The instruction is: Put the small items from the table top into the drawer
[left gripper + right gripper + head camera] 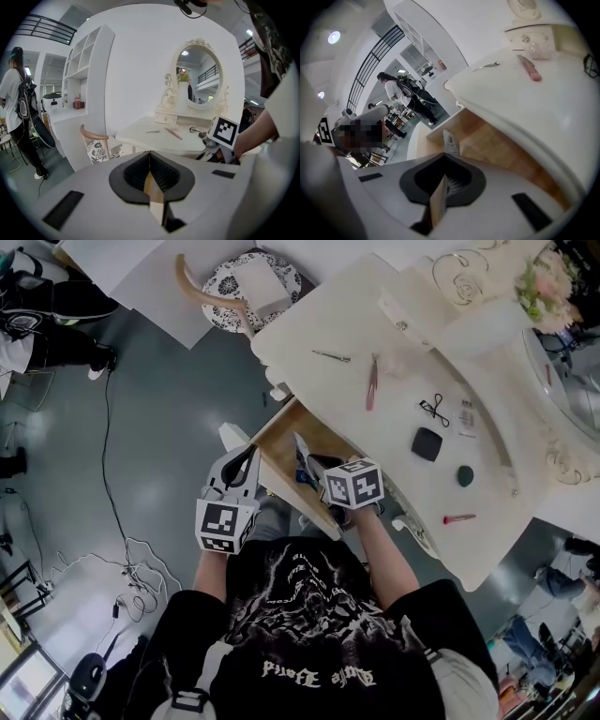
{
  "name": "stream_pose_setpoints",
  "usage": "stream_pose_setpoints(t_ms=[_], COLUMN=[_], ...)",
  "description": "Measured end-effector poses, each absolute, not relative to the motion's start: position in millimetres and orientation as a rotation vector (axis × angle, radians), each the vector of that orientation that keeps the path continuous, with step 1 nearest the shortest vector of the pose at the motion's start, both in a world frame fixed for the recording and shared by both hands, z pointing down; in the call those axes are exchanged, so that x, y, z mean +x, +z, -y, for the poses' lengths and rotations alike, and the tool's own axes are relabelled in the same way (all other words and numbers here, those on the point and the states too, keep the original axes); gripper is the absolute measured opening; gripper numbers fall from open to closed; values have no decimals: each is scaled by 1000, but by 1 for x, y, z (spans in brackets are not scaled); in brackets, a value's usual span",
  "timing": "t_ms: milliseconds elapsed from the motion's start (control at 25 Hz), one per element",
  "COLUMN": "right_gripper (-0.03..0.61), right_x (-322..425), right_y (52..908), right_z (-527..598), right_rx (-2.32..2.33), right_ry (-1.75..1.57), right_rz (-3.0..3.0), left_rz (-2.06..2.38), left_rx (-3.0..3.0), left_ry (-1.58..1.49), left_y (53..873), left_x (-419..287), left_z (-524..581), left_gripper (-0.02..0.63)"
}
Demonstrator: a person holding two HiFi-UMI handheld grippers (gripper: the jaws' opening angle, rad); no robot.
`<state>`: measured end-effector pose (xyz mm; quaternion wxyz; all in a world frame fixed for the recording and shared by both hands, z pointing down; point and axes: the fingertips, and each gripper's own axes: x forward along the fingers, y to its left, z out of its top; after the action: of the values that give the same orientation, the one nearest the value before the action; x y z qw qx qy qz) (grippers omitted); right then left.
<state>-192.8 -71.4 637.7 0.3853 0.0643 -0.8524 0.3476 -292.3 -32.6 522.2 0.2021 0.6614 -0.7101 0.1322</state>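
Note:
The wooden drawer (275,440) stands pulled out from the white dressing table (394,465). My right gripper (317,465) is shut with nothing in it, its tips inside the drawer beside an upright white packet (451,141). Left of the drawer front, my left gripper (246,456) is shut and empty. On the table top lie a silver hair clip (331,356), a pink clip (372,386), a black eyelash curler (434,409), a black compact (427,443), a green round item (465,476) and a red stick (458,518).
A chair with a patterned seat (246,285) stands at the table's far left end. An oval mirror (201,82) rises at the back of the table, with flowers (544,282) close by. A cable (112,512) runs over the grey floor. A person (16,117) stands far left.

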Motion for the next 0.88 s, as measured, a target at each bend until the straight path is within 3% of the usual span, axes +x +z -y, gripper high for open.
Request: stream_pose_setpoints(t_ms=[880], right_gripper=[9], right_x=[-172], right_y=[688], right_z=[106], right_rx=[347], right_ry=[534], right_rz=[2071], left_rz=[1950], left_rx=[1844], left_ry=[394], left_y=[532], left_x=[-298], left_z=[39], left_gripper=[15])
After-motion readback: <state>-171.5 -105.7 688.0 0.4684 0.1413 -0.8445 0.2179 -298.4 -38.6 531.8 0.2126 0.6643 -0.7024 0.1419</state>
